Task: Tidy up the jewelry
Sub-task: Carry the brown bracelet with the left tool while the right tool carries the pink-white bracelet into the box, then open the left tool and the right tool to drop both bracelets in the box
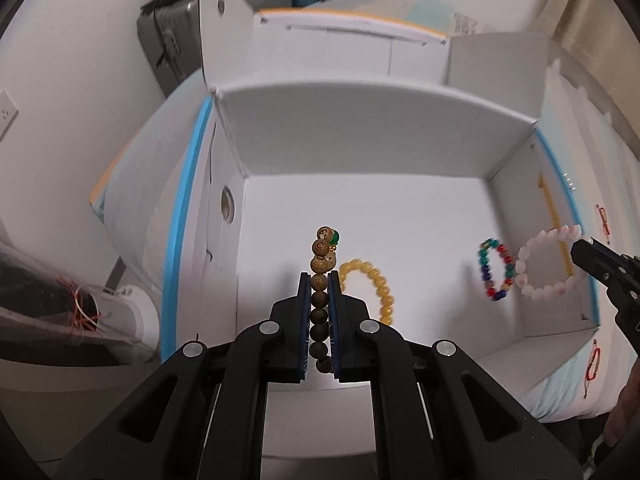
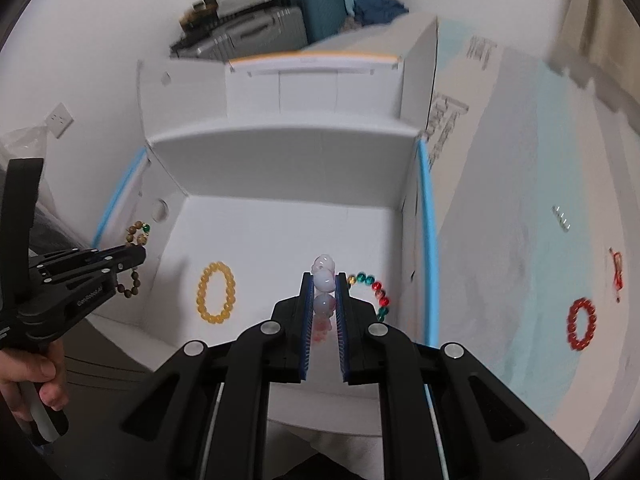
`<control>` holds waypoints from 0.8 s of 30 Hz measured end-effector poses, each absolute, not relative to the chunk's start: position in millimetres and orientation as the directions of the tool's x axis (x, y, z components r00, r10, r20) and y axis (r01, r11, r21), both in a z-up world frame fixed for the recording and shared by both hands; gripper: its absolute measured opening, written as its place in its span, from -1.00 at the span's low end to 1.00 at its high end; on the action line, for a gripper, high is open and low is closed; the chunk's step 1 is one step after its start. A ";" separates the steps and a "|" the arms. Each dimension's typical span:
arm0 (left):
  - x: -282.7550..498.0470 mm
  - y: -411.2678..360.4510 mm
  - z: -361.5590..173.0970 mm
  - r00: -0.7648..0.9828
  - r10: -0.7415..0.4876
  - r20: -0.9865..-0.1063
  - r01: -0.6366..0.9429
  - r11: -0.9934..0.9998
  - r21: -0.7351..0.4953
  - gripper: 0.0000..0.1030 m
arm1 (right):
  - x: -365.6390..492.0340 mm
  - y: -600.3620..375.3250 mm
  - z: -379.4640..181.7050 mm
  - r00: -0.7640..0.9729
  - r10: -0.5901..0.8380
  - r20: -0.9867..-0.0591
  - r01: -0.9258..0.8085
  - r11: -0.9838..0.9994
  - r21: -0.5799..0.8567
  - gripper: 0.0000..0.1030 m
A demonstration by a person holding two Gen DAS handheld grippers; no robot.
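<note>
A wooden bead bracelet (image 1: 320, 300) was gripped by the left claw (image 1: 319, 280) above the white box (image 1: 360, 140). A pink bead bracelet (image 2: 324, 280) was clenched in the right claw (image 2: 324, 280). A yellow bracelet (image 1: 372, 284) lay on the box floor just right of the left claw.

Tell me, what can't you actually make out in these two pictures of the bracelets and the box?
- Brown wooden bracelet: left wrist view, its lower beads are hidden between the left gripper fingers.
- Multicoloured bracelet: right wrist view, the right gripper covers its left half.
- Pink bracelet: right wrist view, blurred, mostly hidden between the fingers.
- Red cords: right wrist view, too small and blurred to identify.
- Grey print on the box flap: blurred, unreadable.
</note>
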State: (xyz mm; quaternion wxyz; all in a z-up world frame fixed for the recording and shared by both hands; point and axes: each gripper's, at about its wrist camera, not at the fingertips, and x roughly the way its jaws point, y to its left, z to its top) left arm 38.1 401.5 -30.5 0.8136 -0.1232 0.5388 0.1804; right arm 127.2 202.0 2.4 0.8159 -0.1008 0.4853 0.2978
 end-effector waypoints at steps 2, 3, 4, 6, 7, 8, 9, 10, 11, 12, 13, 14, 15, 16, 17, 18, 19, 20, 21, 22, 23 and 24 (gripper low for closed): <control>39.6 405.4 -40.4 0.333 0.151 -0.931 -0.431 0.902 -0.008 -0.86 | 131.3 205.9 -8.8 0.332 0.370 -0.868 -0.577 0.808 0.124 -0.81; 41.2 407.4 -46.7 0.318 0.141 -0.937 -0.432 0.902 -0.011 -0.86 | 133.3 207.5 -14.0 0.322 0.359 -0.876 -0.574 0.810 0.121 -0.81; 42.1 408.6 -50.1 0.313 0.135 -0.940 -0.433 0.901 -0.015 -0.86 | 134.9 208.1 -18.1 0.315 0.351 -0.882 -0.572 0.812 0.119 -0.81; 44.8 411.4 -57.5 0.297 0.118 -0.948 -0.431 0.902 -0.023 -0.86 | 138.4 209.9 -27.0 0.301 0.334 -0.893 -0.567 0.816 0.114 -0.81; 46.9 411.6 -61.8 0.284 0.110 -0.952 -0.431 0.902 -0.025 -0.86 | 140.2 210.6 -30.9 0.295 0.326 -0.898 -0.565 0.818 0.112 -0.81; 48.1 412.0 -65.2 0.273 0.105 -0.956 -0.431 0.902 -0.024 -0.86 | 142.1 210.8 -35.3 0.287 0.317 -0.904 -0.562 0.820 0.109 -0.81; 50.1 412.7 -69.4 0.258 0.103 -0.961 -0.432 0.902 -0.019 -0.86 | 143.2 211.1 -38.1 0.283 0.312 -0.907 -0.560 0.821 0.108 -0.81; 51.2 413.4 -71.9 0.248 0.101 -0.963 -0.431 0.902 -0.016 -0.86 | 145.5 210.9 -40.5 0.278 0.307 -0.910 -0.558 0.823 0.107 -0.81; 52.7 414.0 -74.9 0.237 0.101 -0.966 -0.431 0.902 -0.012 -0.86 | 147.0 210.6 -44.2 0.272 0.301 -0.914 -0.554 0.826 0.107 -0.81; 54.2 414.1 -76.2 0.229 0.102 -0.968 -0.432 0.902 -0.007 -0.86 | 147.5 211.0 -46.9 0.268 0.299 -0.916 -0.553 0.826 0.108 -0.81; 55.9 414.6 -78.9 0.216 0.104 -0.971 -0.432 0.902 0.000 -0.86 | 147.5 212.2 -48.6 0.266 0.297 -0.917 -0.556 0.825 0.105 -0.81; 57.1 415.1 -80.7 0.207 0.105 -0.973 -0.433 0.901 0.005 -0.86 | 147.5 213.9 -50.1 0.265 0.292 -0.919 -0.560 0.822 0.100 -0.81; 58.4 415.9 -83.6 0.189 0.108 -0.976 -0.435 0.900 0.016 -0.86 | 147.7 215.0 -51.1 0.262 0.289 -0.921 -0.561 0.822 0.098 -0.81; 59.2 416.8 -85.7 0.176 0.110 -0.978 -0.436 0.900 0.023 -0.86 | 148.0 216.3 -51.8 0.259 0.287 -0.922 -0.562 0.821 0.098 -0.81; 59.8 417.4 -87.6 0.164 0.110 -0.980 -0.437 0.899 0.028 -0.86 | 147.8 218.0 -52.4 0.255 0.283 -0.924 -0.563 0.821 0.096 -0.81; 60.8 417.8 -89.1 0.152 0.112 -0.982 -0.437 0.899 0.035 -0.86 | 148.0 219.4 -53.5 0.253 0.278 -0.927 -0.565 0.820 0.091 -0.81; 61.4 418.3 -90.2 0.142 0.116 -0.983 -0.437 0.898 0.043 -0.86 | 147.8 220.2 -54.4 0.252 0.273 -0.928 -0.567 0.819 0.087 -0.81; 61.8 418.4 -90.9 0.134 0.119 -0.984 -0.436 0.898 0.049 -0.86 | 147.7 221.9 -55.6 0.250 0.266 -0.931 -0.571 0.817 0.081 -0.81; 62.3 418.4 -91.5 0.127 0.121 -0.984 -0.433 0.900 0.054 -0.86 | 147.6 223.6 -56.8 0.248 0.258 -0.934 -0.574 0.816 0.073 -0.81; 62.9 418.4 -92.5 0.118 0.122 -0.986 -0.431 0.900 0.060 -0.86 | 147.3 225.6 -58.3 0.247 0.252 -0.936 -0.577 0.814 0.067 -0.81; 63.1 418.8 -92.9 0.113 0.122 -0.986 -0.431 0.900 0.062 -0.85 | 147.4 228.0 -60.0 0.244 0.247 -0.938 -0.580 0.812 0.063 -0.81; 63.3 418.8 -93.2 0.109 0.126 -0.986 -0.430 0.900 0.067 -0.85 | 147.0 229.0 -61.1 0.240 0.243 -0.940 -0.581 0.812 0.062 -0.81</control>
